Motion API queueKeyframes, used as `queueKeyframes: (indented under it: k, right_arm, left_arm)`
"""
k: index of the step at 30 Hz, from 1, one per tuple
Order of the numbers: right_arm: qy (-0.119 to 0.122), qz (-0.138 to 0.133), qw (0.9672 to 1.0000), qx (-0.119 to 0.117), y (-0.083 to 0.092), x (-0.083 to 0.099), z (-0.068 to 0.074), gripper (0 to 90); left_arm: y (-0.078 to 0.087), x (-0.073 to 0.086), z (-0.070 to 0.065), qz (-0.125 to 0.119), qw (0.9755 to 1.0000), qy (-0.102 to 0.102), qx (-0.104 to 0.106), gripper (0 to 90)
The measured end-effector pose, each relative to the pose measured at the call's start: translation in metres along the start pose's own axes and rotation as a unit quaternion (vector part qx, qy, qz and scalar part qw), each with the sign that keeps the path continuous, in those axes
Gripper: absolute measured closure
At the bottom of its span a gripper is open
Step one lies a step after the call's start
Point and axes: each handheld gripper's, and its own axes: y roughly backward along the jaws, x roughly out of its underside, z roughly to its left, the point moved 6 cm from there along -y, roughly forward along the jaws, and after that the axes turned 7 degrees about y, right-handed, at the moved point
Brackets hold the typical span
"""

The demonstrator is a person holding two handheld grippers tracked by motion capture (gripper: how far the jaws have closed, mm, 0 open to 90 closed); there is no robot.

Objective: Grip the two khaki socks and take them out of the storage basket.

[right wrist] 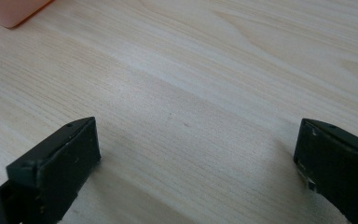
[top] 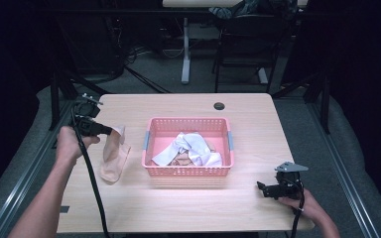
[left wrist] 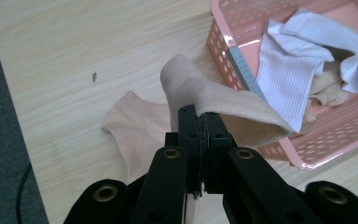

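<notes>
At approx. 9 o'clock on the bench (top: 188, 106), the left gripper (top: 110, 131) is held w/ its jaws pressed together on the upper edge of a beige sock (top: 114, 157). In the left gripper view the pinch is seen to be narrow: only a thin fold of fabric is caught at the jaw tips, while the rest of the sock trails down and lies on the wood. A slip is judged likely if the sock is lifted fast, since soft knit can be pulled out of so small a bite. Drag along the bench could also be caused if the lift is too low.

At centre, the pink basket (top: 187, 171) is seen w/ white and beige socks (top: 191, 148) piled inside. Its near wall sits just beside the held sock, toward 3 o'clock of it; a snag on the perforated rim, or a nudge that shifts the light basket, is judged possible if the sock is swung across w/o clearance.

At approx. 4 o'clock, the right gripper (top: 263, 189) rests low over bare wood, jaws spread wide, nothing between them. No bracing of the basket is provided from there.
</notes>
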Motion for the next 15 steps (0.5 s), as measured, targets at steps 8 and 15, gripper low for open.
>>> queueKeyframes:
  k: [8,15]
  right_arm:
    - [0.000,0.000,1.0000,0.000,0.000,0.000,0.000,0.0]
    - [0.000,0.000,1.0000,0.000,0.000,0.000,0.000,0.0]
  left_arm:
    - [-0.026,0.014,0.007,0.018,0.9997,0.016,-0.006,88.3]
    - [-0.047,0.024,0.013,0.038,0.9988,0.026,-0.016,88.3]
